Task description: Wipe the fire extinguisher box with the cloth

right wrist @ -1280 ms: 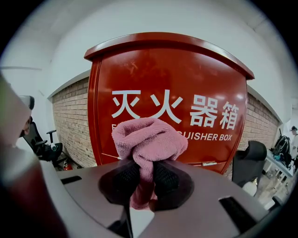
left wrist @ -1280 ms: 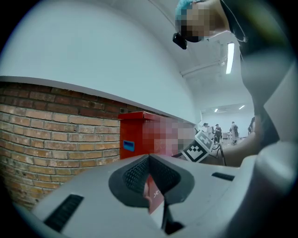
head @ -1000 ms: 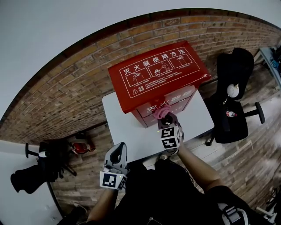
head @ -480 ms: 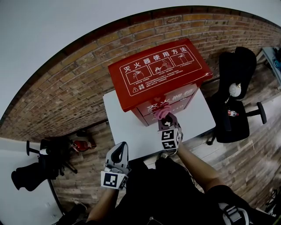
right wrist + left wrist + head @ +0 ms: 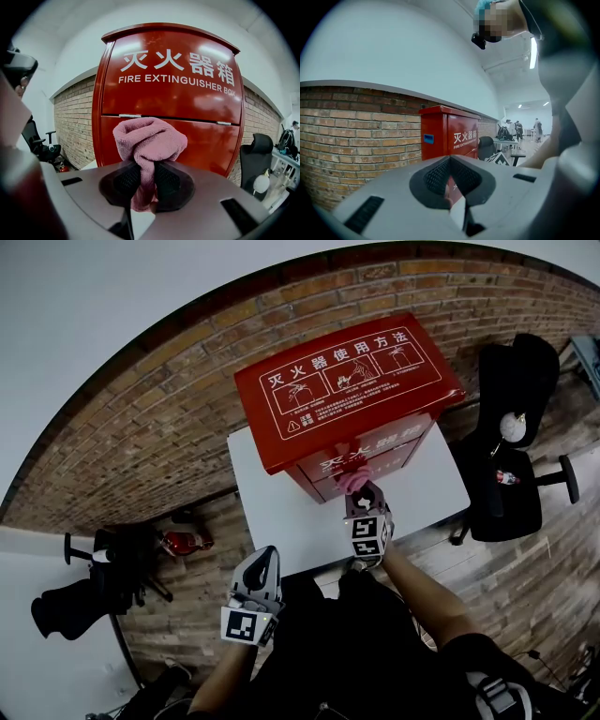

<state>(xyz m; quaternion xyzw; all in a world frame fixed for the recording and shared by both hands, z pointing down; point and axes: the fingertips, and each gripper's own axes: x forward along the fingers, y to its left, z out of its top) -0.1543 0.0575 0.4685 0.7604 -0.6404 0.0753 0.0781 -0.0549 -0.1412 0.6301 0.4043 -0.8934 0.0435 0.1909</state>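
A red fire extinguisher box (image 5: 347, 390) with white print on its lid stands on a white table (image 5: 272, 512) against a brick wall. My right gripper (image 5: 357, 487) is shut on a bunched pink cloth (image 5: 147, 140), and the cloth is pressed against the box's red front (image 5: 173, 93) near the lower door seam. The pink cloth (image 5: 352, 479) shows at the box front in the head view. My left gripper (image 5: 259, 570) hangs low at the table's near edge, jaws shut with nothing in them. The box (image 5: 449, 136) lies ahead of it.
A black office chair (image 5: 511, 437) stands right of the table. A small red extinguisher (image 5: 183, 542) and black gear (image 5: 94, 582) lie on the wooden floor at the left. People and desks (image 5: 520, 131) show far off in the room.
The right gripper with the cloth has stayed against the box front, shifting slightly. The head view has drifted, so everything sits a little lower and to the right.
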